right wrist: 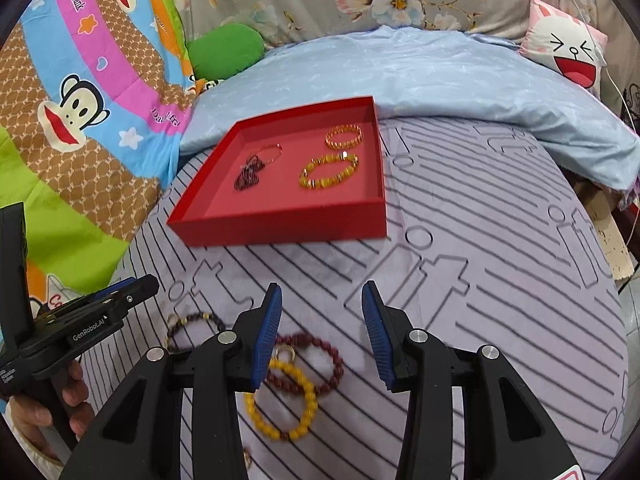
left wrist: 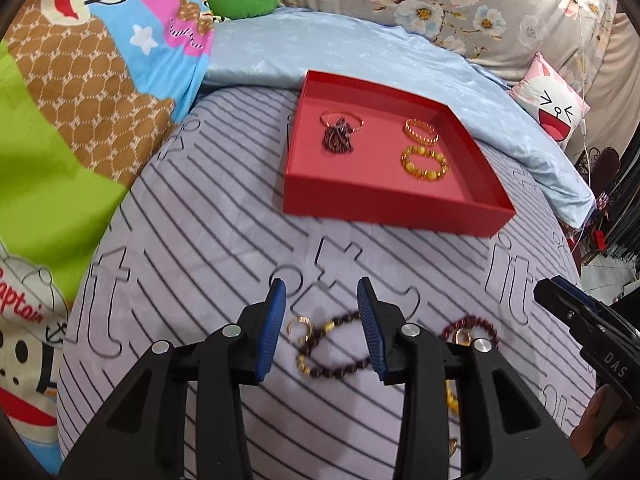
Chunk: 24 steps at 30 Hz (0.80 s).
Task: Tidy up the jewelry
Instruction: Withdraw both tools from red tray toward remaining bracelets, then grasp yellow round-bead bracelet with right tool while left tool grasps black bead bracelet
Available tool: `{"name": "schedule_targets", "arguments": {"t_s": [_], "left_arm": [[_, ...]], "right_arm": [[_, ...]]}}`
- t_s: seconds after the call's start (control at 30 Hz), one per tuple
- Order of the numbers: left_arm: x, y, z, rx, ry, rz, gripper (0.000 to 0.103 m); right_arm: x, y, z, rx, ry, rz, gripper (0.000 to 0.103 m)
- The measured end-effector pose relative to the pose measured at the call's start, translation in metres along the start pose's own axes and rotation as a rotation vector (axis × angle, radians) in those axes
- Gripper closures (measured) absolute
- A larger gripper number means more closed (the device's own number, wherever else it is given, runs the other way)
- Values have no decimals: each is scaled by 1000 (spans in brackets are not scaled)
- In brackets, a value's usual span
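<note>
A red tray (left wrist: pixel 384 208) (right wrist: pixel 280 226) lies on the striped bed sheet. It holds a dark bead strand with a thin bangle (left wrist: pixel 338 138) (right wrist: pixel 248 176), a gold bracelet (left wrist: pixel 420 130) (right wrist: pixel 344 136) and a yellow bead bracelet (left wrist: pixel 424 162) (right wrist: pixel 329 170). My left gripper (left wrist: pixel 322 328) is open above a dark bead bracelet with gold rings (left wrist: pixel 320 346). A dark red bracelet (left wrist: pixel 472 330) lies to its right. My right gripper (right wrist: pixel 322 332) is open above a dark red bracelet (right wrist: pixel 320 360) and a yellow bead bracelet (right wrist: pixel 280 400). Another dark bracelet (right wrist: pixel 196 326) lies to the left.
A light blue quilt (left wrist: pixel 360 48) (right wrist: pixel 440 68) is bunched behind the tray. A cartoon monkey blanket (left wrist: pixel 80 80) (right wrist: pixel 80 100) lies on the left, with a green cushion (right wrist: pixel 226 50). A pink face pillow (left wrist: pixel 552 104) (right wrist: pixel 568 52) sits at the back right. The bed edge is at the right.
</note>
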<state>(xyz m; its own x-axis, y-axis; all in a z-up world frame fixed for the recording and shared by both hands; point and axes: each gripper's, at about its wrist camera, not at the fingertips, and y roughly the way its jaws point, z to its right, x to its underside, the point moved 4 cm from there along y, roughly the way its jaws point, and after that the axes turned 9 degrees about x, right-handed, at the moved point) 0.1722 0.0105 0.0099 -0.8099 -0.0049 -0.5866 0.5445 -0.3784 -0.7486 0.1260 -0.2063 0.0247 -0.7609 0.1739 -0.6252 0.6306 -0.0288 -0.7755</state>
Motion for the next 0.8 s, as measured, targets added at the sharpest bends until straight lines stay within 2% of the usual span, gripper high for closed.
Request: {"name": "schedule_targets", "arguments": {"t_s": [0.13,0.43,0.8], "left_arm": [[18,-4,0,-16,10,-4,61],[49,-8,1,-16,-6,-26,61],[61,-7,-2,-19,-20,-39,61]], "right_arm": [[20,-2,0,7,-11,-24,62],[55,1,-7,-4,-26,-80,62],[67,14,-17,3,-63,-97,62]]}}
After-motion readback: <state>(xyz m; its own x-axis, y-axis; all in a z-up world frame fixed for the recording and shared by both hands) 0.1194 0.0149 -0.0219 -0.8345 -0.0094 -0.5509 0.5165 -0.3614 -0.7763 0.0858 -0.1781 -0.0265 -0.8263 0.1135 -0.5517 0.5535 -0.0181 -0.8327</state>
